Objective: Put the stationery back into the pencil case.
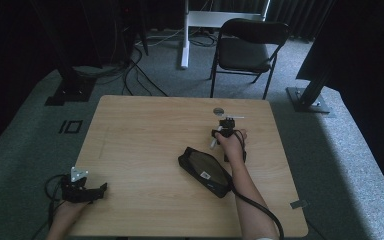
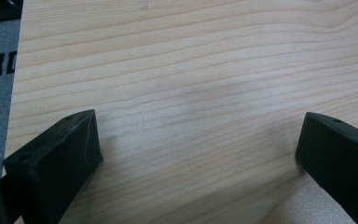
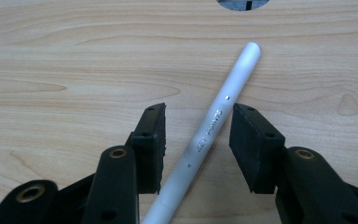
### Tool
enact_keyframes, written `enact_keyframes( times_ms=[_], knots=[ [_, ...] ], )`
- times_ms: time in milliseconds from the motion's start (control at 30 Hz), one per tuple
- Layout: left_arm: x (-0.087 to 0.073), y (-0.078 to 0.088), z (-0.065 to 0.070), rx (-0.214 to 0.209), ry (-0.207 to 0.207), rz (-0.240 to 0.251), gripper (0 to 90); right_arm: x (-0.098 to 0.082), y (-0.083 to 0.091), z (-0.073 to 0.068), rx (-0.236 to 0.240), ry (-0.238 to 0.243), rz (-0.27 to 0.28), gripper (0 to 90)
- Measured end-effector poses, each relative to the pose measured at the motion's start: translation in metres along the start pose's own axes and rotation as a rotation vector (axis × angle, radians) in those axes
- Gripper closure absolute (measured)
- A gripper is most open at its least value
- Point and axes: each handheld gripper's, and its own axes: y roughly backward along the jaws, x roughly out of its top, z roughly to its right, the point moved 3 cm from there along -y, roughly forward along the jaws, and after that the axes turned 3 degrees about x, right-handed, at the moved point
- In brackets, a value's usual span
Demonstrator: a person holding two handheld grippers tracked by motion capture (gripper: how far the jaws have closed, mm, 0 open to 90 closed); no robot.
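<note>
While my right gripper [image 3: 196, 140] hovers low near the far right part of the surface [image 1: 140, 135], its jaws stand part open on either side of a white pen [image 3: 209, 130], not pressing it as far as I can tell. That pen lies slantwise, just short of a round hole [image 3: 242, 3]. My left gripper [image 2: 196, 154] rests at the near left corner, jaws wide. Near mid-surface lies a black pouch [image 1: 205, 171].

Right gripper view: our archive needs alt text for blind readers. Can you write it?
A white pen printed KEY POINTS lies slantwise on a wooden table, between the right gripper's two black jaws, which stand apart from it on either side. A round hole in the table shows at the top edge.
</note>
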Motion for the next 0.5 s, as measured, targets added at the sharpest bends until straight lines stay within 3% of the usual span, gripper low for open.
enact_keyframes(
  times_ms=[267, 500],
  knots=[
    [0.0, 0.0, 0.0, 0.0, 0.0, 0.0, 0.1, -0.002, -0.01, 0.0, -0.02, -0.011, -0.036, 59.4],
    [0.0, 0.0, 0.0, 0.0, 0.0, 0.0, 0.1, -0.004, -0.012, 0.003, -0.049, 0.028, -0.045, 66.9]
  ],
)
